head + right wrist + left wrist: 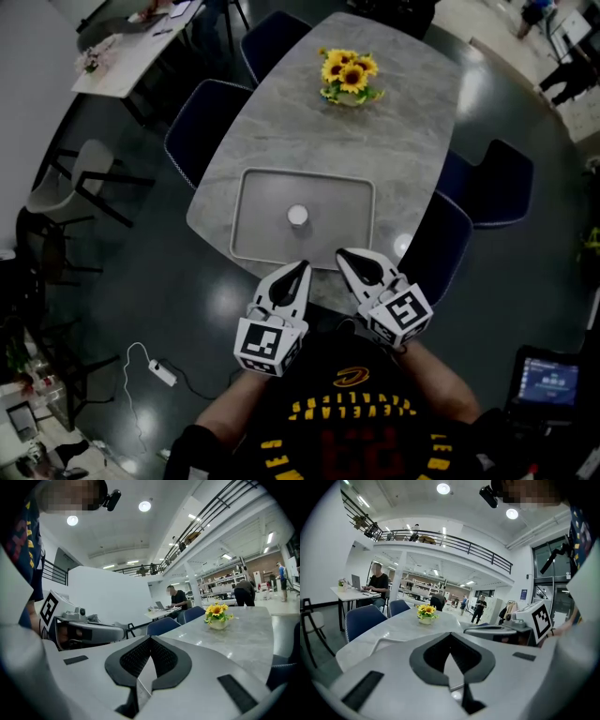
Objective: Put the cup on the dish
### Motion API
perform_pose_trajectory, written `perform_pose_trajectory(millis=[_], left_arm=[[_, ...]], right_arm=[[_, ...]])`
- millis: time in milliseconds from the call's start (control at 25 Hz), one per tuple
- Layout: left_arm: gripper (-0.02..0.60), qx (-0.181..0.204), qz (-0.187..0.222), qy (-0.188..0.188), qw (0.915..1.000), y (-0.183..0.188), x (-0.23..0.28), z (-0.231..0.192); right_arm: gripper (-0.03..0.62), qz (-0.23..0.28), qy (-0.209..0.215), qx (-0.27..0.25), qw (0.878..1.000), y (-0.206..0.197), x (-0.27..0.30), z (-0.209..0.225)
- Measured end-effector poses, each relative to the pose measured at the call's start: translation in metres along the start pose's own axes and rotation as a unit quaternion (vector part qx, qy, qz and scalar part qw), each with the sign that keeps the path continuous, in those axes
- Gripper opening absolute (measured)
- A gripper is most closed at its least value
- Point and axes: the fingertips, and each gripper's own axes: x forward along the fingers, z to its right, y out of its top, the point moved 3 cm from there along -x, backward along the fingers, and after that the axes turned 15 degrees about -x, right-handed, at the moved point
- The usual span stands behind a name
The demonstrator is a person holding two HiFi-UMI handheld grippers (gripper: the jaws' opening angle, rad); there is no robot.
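Observation:
A small white cup (297, 217) stands upright in the middle of a grey rectangular dish (258, 192) on the marble table (394, 141). My left gripper (302, 269) and right gripper (344, 255) hover side by side over the table's near edge, just short of the dish. Both are shut, with nothing between their jaws. In the left gripper view the left gripper (450, 637) points along the table with its jaws together, and the right gripper (506, 630) shows beside it. The right gripper (150, 641) also has its jaws together in its own view. The cup is hidden in both gripper views.
A pot of sunflowers (348, 77) stands at the table's far end. Blue chairs flank the table at the left (202, 127), the right (502, 183) and the near right (436, 239). A person sits at a desk (377, 585) in the background.

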Motion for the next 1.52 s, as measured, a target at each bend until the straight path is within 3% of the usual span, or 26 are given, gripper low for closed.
perform_pose_trajectory(millis=[360,680,960,1160,1520], left_arm=[[0.0,-0.006,0.049,-0.03,0.9984,0.033,-0.024,0.032],[0.0,0.04,0.068,-0.029,0.9965,0.051,-0.031,0.055],[0.0,0.044,0.072,-0.021,0.9962,0.053,-0.034,0.061],[0.0,0.072,0.082,-0.025,0.9937,0.058,-0.036,0.068],[0.0,0.069,0.069,-0.015,0.9951,0.046,-0.036,0.059]], right_arm=[[0.007,0.043,0.002,-0.006,0.999,0.045,-0.028,-0.008],[0.006,0.057,0.012,-0.024,0.998,0.076,-0.037,-0.008],[0.006,0.065,0.001,-0.046,0.997,0.081,-0.042,-0.016],[0.006,0.088,-0.012,-0.069,0.994,0.095,-0.046,-0.014],[0.006,0.082,-0.014,-0.063,0.995,0.08,-0.041,-0.016]])
